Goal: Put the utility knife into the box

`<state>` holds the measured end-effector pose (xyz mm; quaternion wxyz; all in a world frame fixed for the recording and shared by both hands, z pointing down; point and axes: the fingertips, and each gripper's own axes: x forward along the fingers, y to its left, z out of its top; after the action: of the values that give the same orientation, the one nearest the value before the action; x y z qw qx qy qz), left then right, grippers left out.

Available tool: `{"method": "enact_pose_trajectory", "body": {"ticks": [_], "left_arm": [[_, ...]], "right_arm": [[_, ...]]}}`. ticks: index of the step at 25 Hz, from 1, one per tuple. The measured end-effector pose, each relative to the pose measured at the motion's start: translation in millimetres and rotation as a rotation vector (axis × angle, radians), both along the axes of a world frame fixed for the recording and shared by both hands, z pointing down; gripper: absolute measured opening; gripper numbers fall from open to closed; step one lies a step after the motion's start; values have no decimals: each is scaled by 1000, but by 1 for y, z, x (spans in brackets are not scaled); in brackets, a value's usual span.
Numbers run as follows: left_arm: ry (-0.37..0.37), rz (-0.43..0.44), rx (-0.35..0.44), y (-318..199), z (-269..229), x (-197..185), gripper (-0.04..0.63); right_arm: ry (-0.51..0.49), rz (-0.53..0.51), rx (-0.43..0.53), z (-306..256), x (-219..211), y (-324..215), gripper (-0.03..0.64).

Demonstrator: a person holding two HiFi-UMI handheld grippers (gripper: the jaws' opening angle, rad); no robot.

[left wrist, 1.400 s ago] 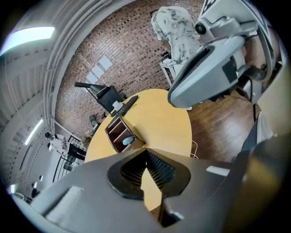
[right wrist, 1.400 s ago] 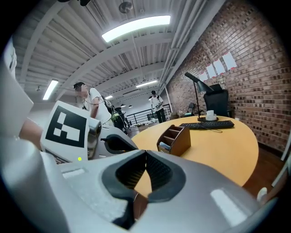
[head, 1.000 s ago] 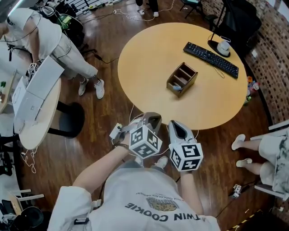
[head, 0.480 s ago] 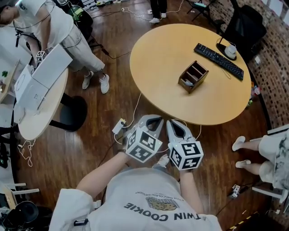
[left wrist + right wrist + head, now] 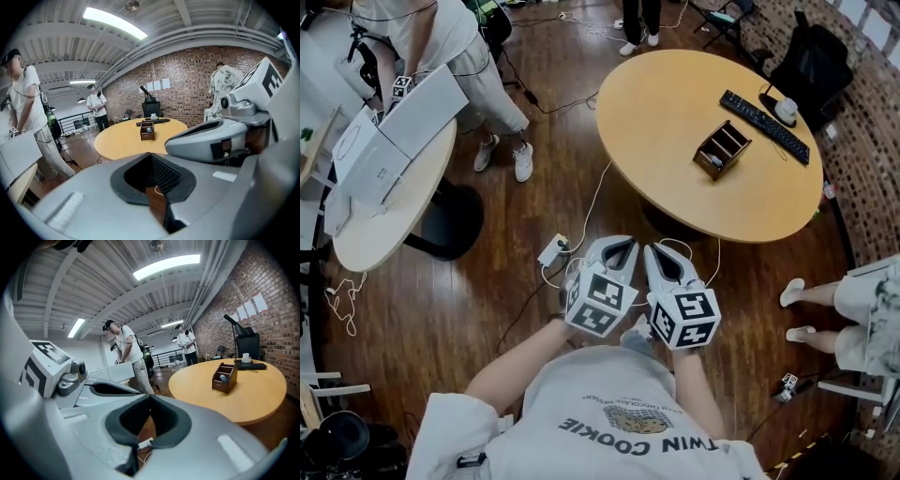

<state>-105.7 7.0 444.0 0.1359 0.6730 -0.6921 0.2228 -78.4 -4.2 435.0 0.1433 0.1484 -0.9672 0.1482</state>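
Utility knife [image 5: 224, 378] looks to be the grey-blue thing already in an end compartment of the wooden box [image 5: 727, 142] on the round table [image 5: 675, 112], so task seems done; left gripper [image 5: 619, 244] and right gripper [image 5: 664, 253] both closed, empty, well apart from table.

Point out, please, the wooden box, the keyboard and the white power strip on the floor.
wooden box [image 5: 230, 380], right gripper view, its side wall.
keyboard [image 5: 764, 125], head view, the middle keys.
white power strip [image 5: 553, 250], head view, its top face.

light: bright ceiling strips [image 5: 166, 266] | focus: sharp | edges: strong fisheye bend, dark corners in gripper views
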Motion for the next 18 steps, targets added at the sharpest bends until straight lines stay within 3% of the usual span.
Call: {"method": "enact_pose_trajectory", "body": {"ticks": [6,18], "left_arm": [[27,-51,82,56,-8,-8,6],[70,-106,128,125,-6,-20,6]], "right_arm": [[8,3,18,-1,-6,53,2],[18,-4,33,-1,-13,118,2]]}}
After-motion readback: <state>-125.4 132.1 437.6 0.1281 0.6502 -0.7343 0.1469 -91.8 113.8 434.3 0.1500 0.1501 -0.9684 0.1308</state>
